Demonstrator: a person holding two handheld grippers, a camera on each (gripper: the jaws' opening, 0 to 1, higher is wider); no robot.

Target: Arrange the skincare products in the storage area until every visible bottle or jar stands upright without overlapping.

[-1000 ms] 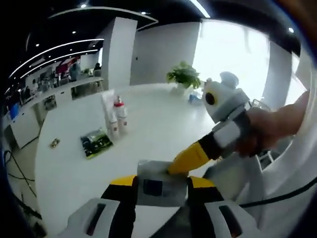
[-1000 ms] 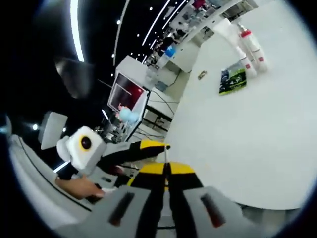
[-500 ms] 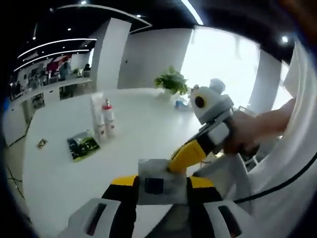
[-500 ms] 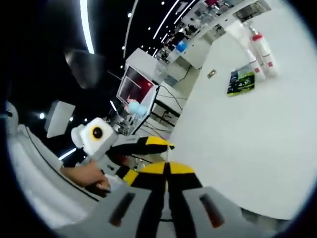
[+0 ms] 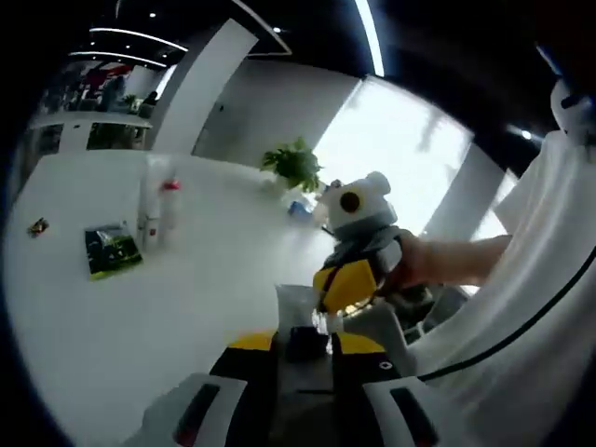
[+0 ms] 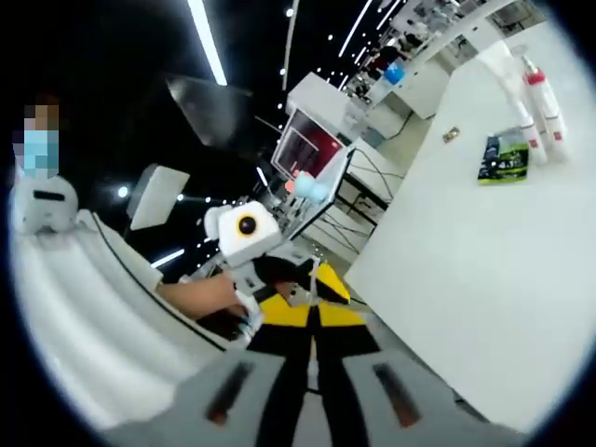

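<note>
In the left gripper view the left gripper (image 5: 303, 346) sits at 6 o'clock, its yellow-tipped jaws narrowed onto a small grey card (image 5: 300, 328) with a dark square on it. Just beyond, at about 3 o'clock, the right gripper (image 5: 346, 279) comes in, a hand (image 5: 430, 265) wrapped round its handle, its yellow tip touching the card's edge. In the right gripper view its jaws are pressed together with nothing visible between them.

Out on the white table (image 5: 186, 279), well apart from both tools, at 9 o'clock: a dark green sachet (image 5: 112, 250) lies flat, and just past it the skincare bottles (image 5: 160, 212) stand upright — a red-capped one beside a white tube. Farther still, at 12 o'clock, a potted plant (image 5: 293, 166).
</note>
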